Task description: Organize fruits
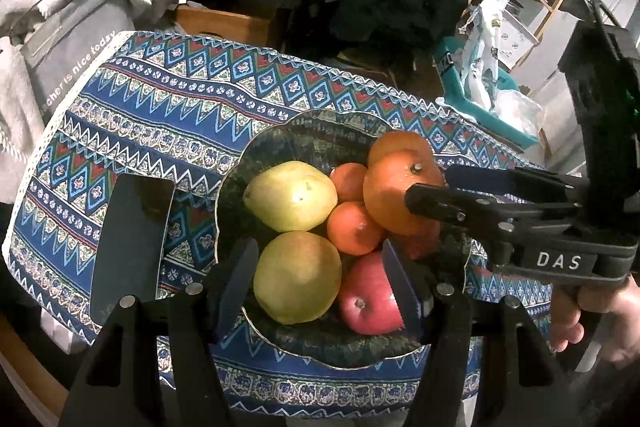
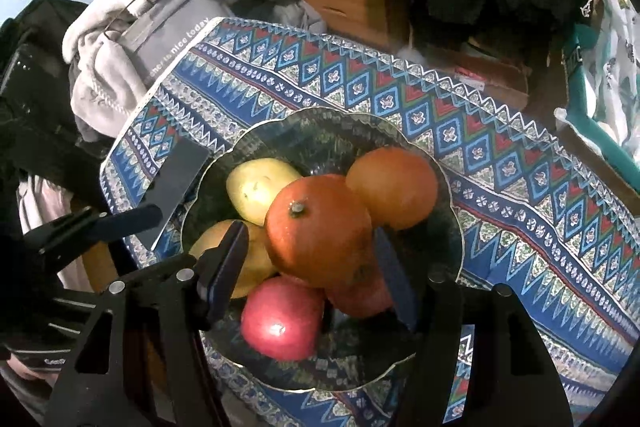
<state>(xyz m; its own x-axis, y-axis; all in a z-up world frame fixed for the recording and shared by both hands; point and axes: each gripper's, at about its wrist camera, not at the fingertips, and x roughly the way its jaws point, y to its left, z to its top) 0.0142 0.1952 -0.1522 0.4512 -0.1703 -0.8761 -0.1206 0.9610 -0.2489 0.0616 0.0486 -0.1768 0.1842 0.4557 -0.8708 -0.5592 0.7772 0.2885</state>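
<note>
Fruits (image 1: 296, 195) | we see pears, oranges and apples piled in the dark bowl (image 1: 280, 135) on the bench | left gripper (image 1: 320, 283) apart, flanking a pear (image 1: 298, 277) | right gripper (image 2: 312, 271) apart around the top orange (image 2: 318, 229), contact unclear | nothing visibly sorted out; all remains.

My right gripper (image 2: 316, 275) hangs with jaws apart astride a large stemmed orange (image 2: 320, 231), pads not visibly pressing, above the dark scalloped glass bowl (image 2: 448, 247) on the blue patterned tablecloth (image 2: 520, 187).
</note>
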